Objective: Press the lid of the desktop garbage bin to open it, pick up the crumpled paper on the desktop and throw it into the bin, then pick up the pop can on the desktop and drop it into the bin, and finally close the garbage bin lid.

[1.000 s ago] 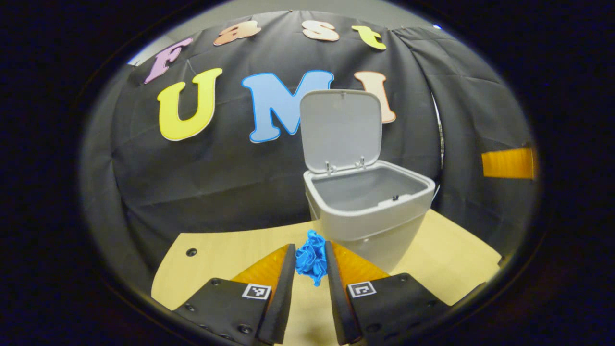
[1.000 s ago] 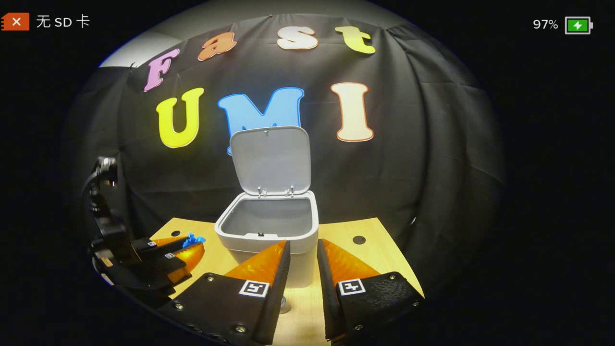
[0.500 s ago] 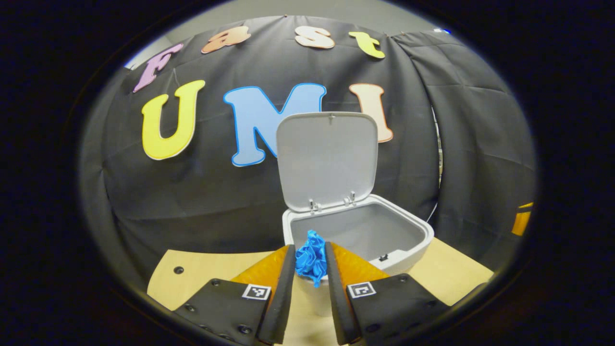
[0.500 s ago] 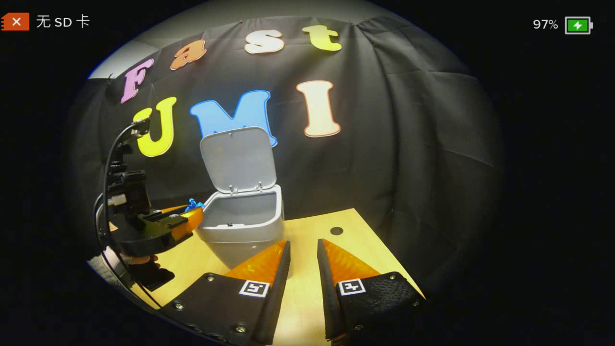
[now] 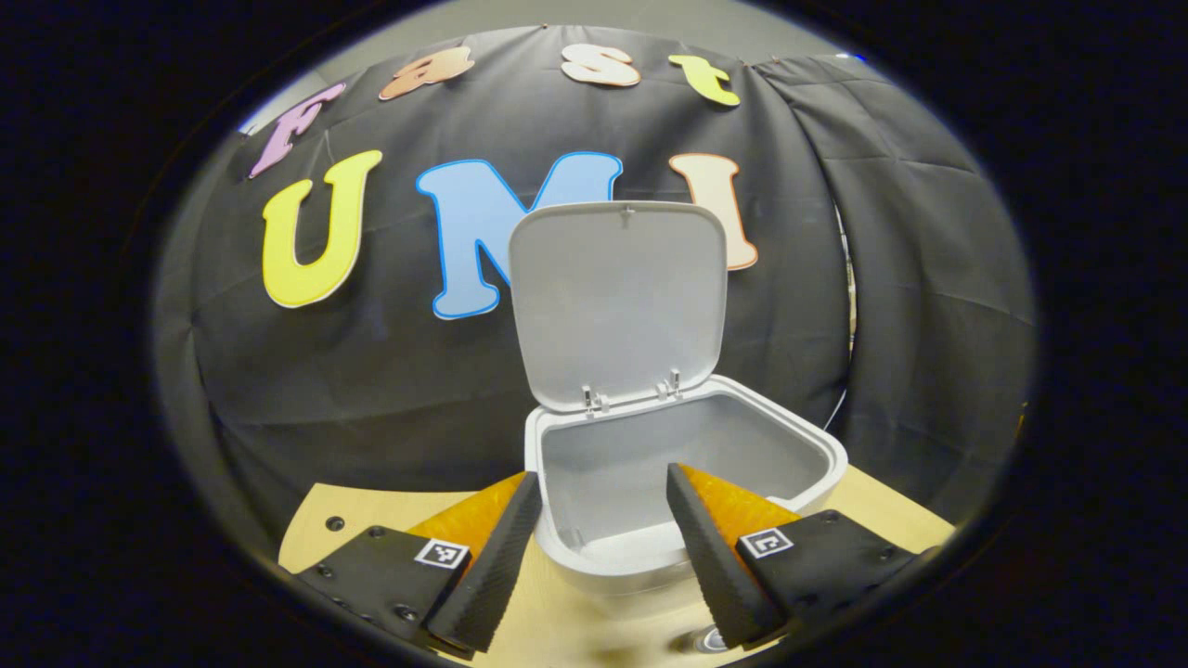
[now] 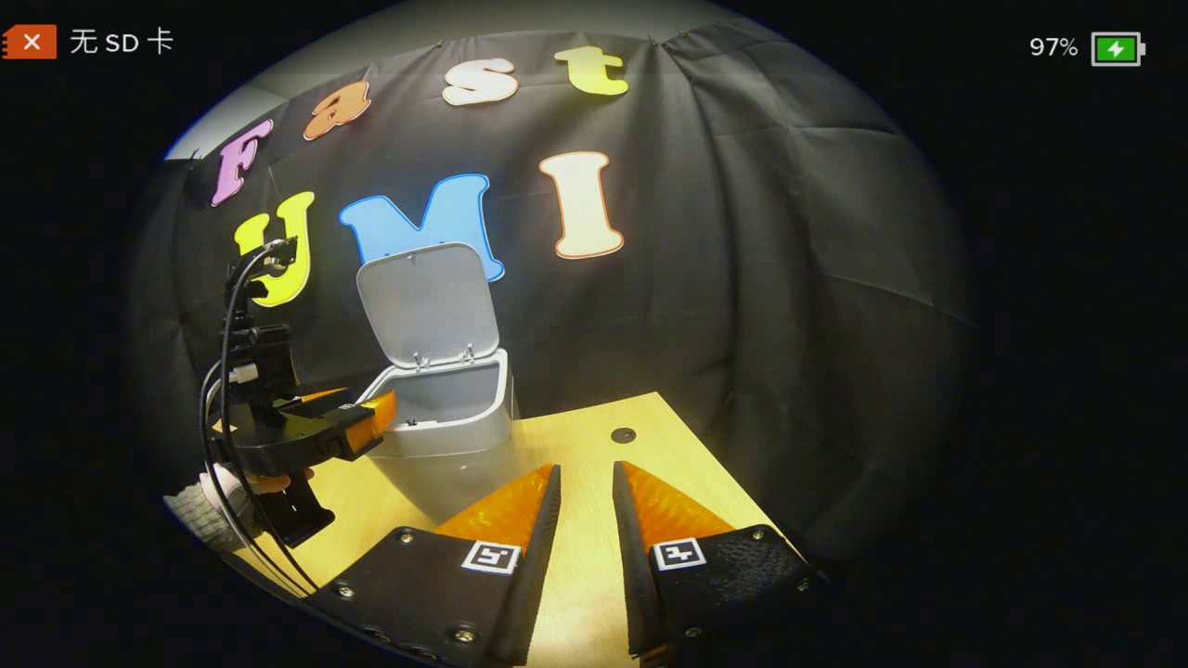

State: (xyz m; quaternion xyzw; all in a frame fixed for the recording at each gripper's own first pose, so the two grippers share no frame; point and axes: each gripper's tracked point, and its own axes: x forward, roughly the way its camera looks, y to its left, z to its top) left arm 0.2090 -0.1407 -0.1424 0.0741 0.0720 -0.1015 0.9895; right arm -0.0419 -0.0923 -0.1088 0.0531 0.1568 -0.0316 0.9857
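The garbage bin (image 5: 594, 547) stands upright on the table (image 6: 640, 436), its lid (image 5: 617, 301) swung up on the rear hinges, mouth facing upward. The left gripper (image 5: 599, 496) hangs spread wide over the bin's near rim, nothing between its fingers. The right gripper (image 6: 585, 482) sits narrowly parted and empty over bare tabletop beside the bin

Light wooden tabletop (image 6: 594, 445), pale yellow-tan, with a rounded front corner and small dark round holes (image 6: 623, 434) set in its surface. A grey garbage bin (image 6: 445, 427) stands directly on it toward the back, its lid (image 6: 427, 301) raised upright at the rear hinges.
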